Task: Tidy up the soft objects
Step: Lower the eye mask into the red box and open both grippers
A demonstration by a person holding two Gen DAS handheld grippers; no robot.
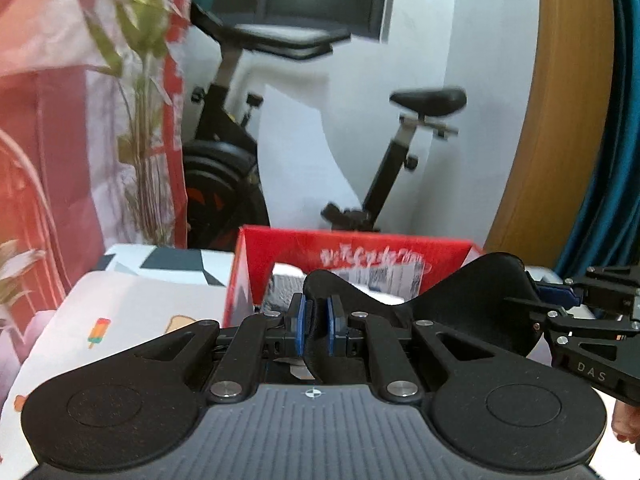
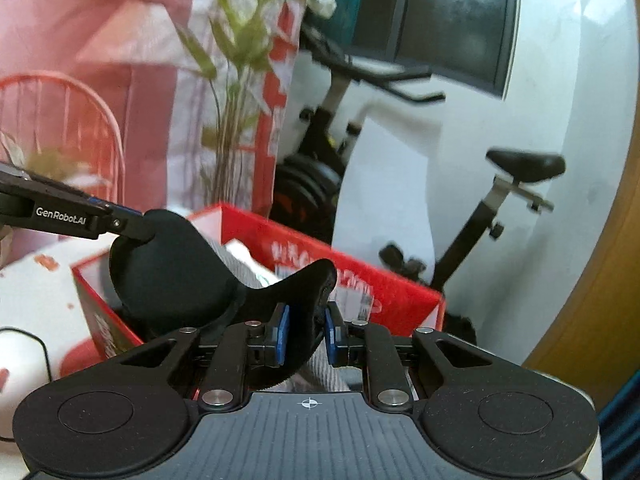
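Observation:
A black soft eye mask [image 1: 460, 300] hangs stretched between both grippers above an open red box [image 1: 360, 248]. My left gripper [image 1: 316, 326] is shut on one end of the mask. My right gripper [image 2: 305, 334] is shut on the other end; it also shows in the left wrist view [image 1: 560, 300] at the right. The mask [image 2: 180, 276] spans from my left gripper [image 2: 132, 226] to the right one over the red box [image 2: 304, 248]. Grey and white soft items [image 2: 244, 264] lie inside the box.
The box stands on a white patterned cloth surface [image 1: 132, 312]. An exercise bike [image 1: 400, 152] stands behind it against a white wall. A plant [image 1: 140, 100] and pink-red curtain [image 1: 48, 120] are at the left. A wooden edge [image 1: 560, 120] is at the right.

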